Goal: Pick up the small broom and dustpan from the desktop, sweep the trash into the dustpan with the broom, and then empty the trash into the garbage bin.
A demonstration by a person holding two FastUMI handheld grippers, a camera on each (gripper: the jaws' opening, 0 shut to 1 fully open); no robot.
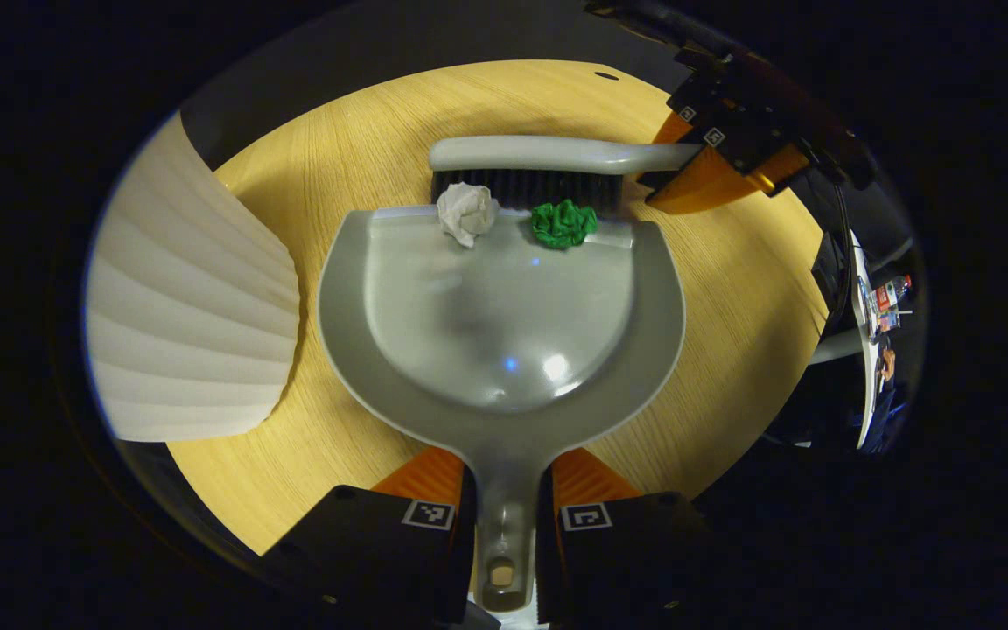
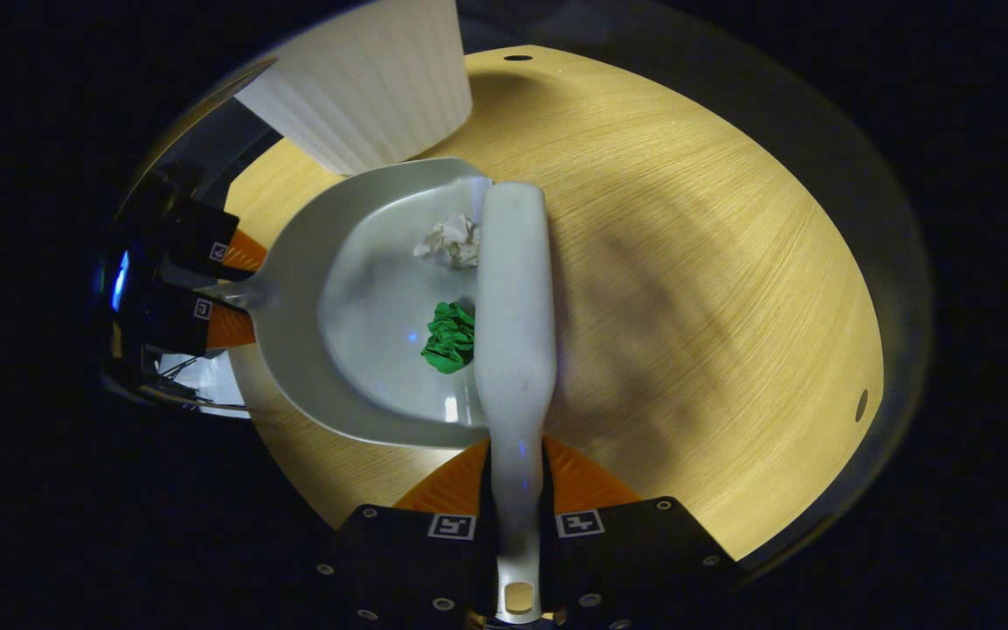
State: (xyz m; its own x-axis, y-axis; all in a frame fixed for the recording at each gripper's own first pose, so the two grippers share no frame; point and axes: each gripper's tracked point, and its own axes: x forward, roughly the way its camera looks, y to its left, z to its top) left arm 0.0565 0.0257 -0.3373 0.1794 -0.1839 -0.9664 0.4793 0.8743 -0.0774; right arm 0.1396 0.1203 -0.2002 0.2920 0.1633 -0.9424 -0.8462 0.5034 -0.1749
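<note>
A grey dustpan (image 1: 504, 324) lies flat on the wooden desktop (image 1: 731, 289), and my left gripper (image 1: 506, 486) is shut on its handle. At the pan's front lip rest a white paper ball (image 1: 466, 213) and a green paper ball (image 1: 563, 223). The small broom (image 1: 539, 166), grey-backed with dark bristles, stands right behind them at the lip. My right gripper (image 2: 517, 477) is shut on the broom (image 2: 514, 297) handle. In the right gripper view the white ball (image 2: 450, 242) and green ball (image 2: 450, 337) sit just inside the dustpan (image 2: 364, 306), against the broom's left side.
A white ribbed garbage bin (image 1: 189, 306) stands on the desktop to the left of the dustpan, and in the right gripper view the bin (image 2: 373, 79) is beyond the pan. The right gripper's body (image 1: 731, 140) is at the far right of the desktop. Open desktop (image 2: 714, 289) spreads right of the broom.
</note>
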